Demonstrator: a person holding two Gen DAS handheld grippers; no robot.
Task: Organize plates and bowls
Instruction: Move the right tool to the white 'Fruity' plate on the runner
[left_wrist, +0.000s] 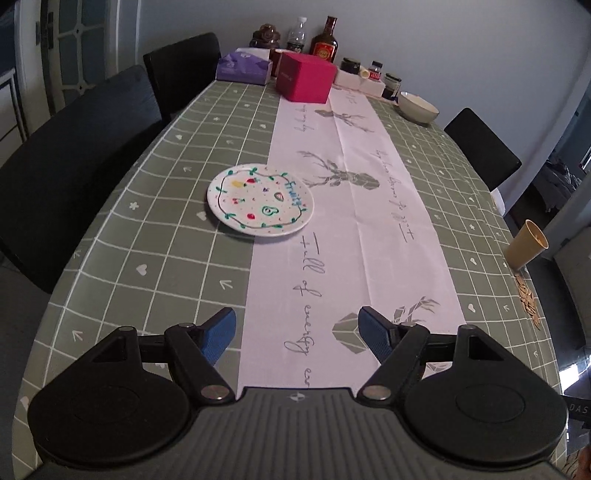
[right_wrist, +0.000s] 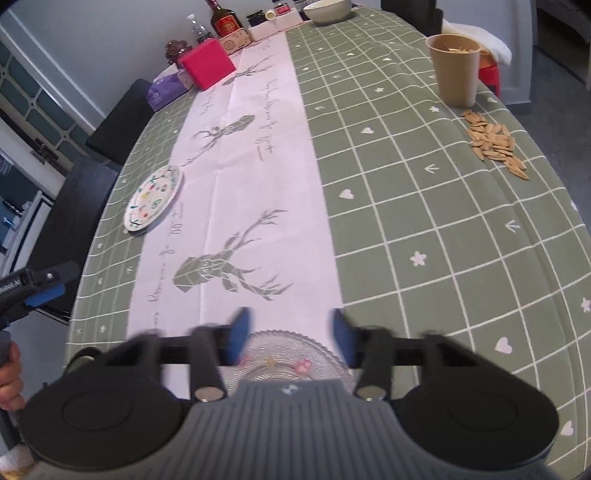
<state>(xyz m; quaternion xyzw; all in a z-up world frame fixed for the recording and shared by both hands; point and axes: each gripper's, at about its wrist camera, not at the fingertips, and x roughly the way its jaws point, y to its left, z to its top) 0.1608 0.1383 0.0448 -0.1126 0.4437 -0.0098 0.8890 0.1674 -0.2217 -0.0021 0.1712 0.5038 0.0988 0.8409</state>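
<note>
A white plate with fruit drawings (left_wrist: 260, 199) lies on the green checked tablecloth, at the left edge of the white runner; it also shows in the right wrist view (right_wrist: 153, 197). A pale bowl (left_wrist: 417, 107) stands at the far right of the table, also in the right wrist view (right_wrist: 327, 9). A clear glass plate (right_wrist: 291, 360) lies on the runner under my right gripper (right_wrist: 290, 332), whose jaws are open above it. My left gripper (left_wrist: 297, 332) is open and empty, well short of the fruit plate; it shows at the left edge of the right wrist view (right_wrist: 44, 291).
A red box (left_wrist: 304, 75), purple tissue box (left_wrist: 243, 66), bottles and jars (left_wrist: 325, 40) crowd the far end. A tan paper cup (right_wrist: 454, 68) and a heap of seeds (right_wrist: 495, 144) sit at the right edge. Black chairs (left_wrist: 74, 155) line both sides.
</note>
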